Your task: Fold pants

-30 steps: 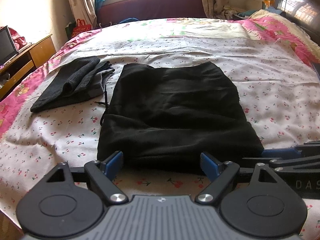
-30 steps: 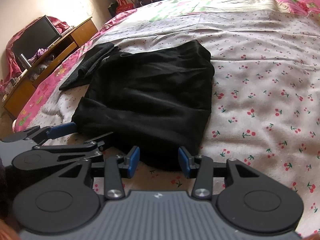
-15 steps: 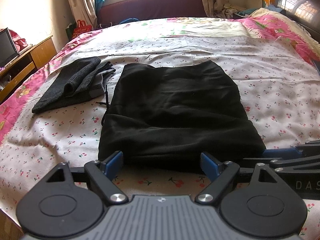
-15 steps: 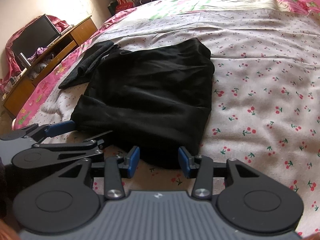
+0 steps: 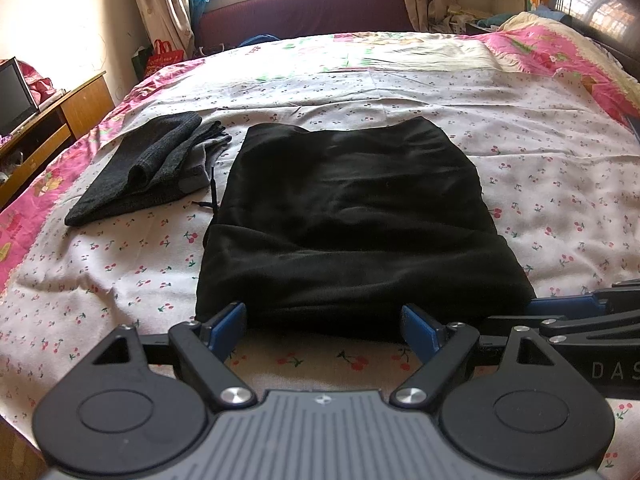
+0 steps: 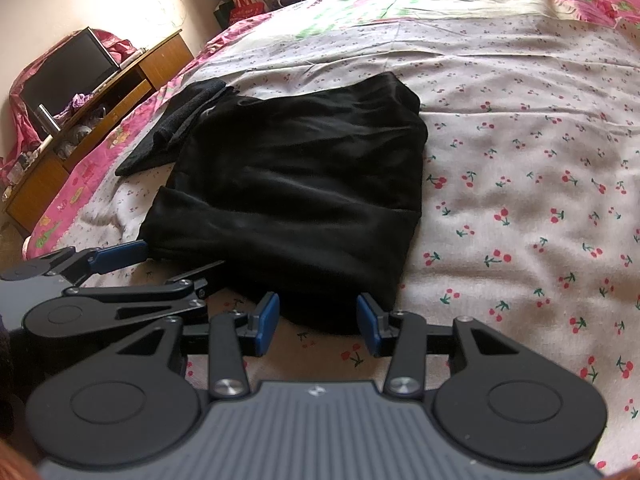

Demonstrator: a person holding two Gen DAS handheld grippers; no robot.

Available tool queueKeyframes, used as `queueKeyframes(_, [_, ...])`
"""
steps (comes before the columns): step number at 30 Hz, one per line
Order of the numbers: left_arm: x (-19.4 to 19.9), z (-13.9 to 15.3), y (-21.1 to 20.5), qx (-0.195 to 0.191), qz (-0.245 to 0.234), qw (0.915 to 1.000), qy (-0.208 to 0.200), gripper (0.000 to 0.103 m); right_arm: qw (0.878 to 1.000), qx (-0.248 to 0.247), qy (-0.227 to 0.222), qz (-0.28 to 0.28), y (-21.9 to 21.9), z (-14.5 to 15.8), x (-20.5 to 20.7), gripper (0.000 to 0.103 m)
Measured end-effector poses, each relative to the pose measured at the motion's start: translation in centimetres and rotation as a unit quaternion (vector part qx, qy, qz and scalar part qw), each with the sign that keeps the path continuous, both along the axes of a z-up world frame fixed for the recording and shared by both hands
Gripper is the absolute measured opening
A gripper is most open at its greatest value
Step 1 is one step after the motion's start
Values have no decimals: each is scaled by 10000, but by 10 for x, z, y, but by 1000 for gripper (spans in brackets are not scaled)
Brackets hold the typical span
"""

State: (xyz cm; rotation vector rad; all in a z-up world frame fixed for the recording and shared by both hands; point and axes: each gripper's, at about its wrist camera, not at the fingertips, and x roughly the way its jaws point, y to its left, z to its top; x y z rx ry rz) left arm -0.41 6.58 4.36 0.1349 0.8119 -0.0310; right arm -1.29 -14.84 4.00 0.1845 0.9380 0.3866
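Black pants (image 5: 352, 216) lie folded into a thick rectangle on the cherry-print bedsheet (image 5: 540, 160), and they also show in the right wrist view (image 6: 304, 176). My left gripper (image 5: 324, 326) stands wide open at the near left part of their edge, with the folded hem lying loose between the blue pads. My right gripper (image 6: 318, 318) is open more narrowly at the near right corner, and the cloth edge between its pads is not pinched. Each gripper shows in the other's view: the right one's fingers (image 5: 564, 306) and the left one's fingers (image 6: 120, 256).
A folded grey garment (image 5: 152, 168) lies on the bed left of the pants, almost touching them. A wooden cabinet (image 6: 120, 92) with a dark screen (image 6: 68, 76) stands beyond the bed's left side. A dark headboard (image 5: 592, 8) is at far right and a maroon bench (image 5: 312, 8) under the window.
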Motion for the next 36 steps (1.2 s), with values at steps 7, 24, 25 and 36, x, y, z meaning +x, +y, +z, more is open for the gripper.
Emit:
queueKeyframes(7, [0, -1, -1, 19, -1, 10000, -1, 97, 10000, -6, 39, -8, 0, -2, 0, 44])
queueKeyframes(24, [0, -4, 0, 23, -10, 10000, 7, 96, 9999, -28, 97, -11, 1, -4, 1, 44])
queueKeyframes(25, [0, -4, 0, 22, -12, 10000, 13, 96, 9999, -32, 103, -9, 1, -5, 1, 44])
queueKeyframes(36, [-1, -5, -4, 35, -78, 10000, 25, 96, 9999, -44, 144, -66, -2, -6, -1, 44])
